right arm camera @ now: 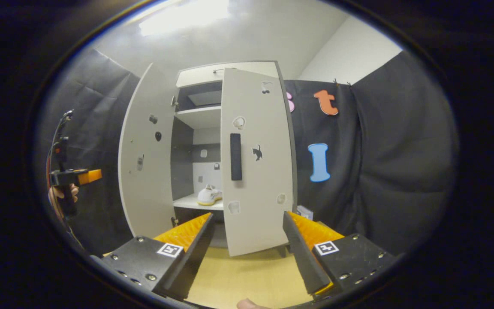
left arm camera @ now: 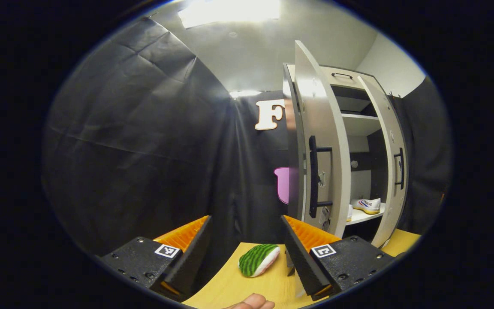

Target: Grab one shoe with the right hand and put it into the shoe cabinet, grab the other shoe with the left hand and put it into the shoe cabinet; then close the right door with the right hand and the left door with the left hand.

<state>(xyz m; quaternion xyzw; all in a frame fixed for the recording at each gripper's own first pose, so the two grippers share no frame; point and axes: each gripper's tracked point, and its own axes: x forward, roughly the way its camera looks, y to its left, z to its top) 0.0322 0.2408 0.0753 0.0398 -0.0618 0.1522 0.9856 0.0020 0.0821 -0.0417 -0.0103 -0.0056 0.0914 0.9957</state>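
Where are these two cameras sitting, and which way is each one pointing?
Left gripper view: rides on the left gripper, open fingers at the bottom; looks from the left side at the cabinet's left door, a shoe on a shelf and a green toy on the table; a fingertip shows.
Right gripper view: rides on the right gripper, facing the right door; the left gripper and holding hand show.
Shared: the cabinet, both doors open, and a shoe inside.

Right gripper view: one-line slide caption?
Open right gripper faces the shoe cabinet's part-open right door; a shoe sits inside.
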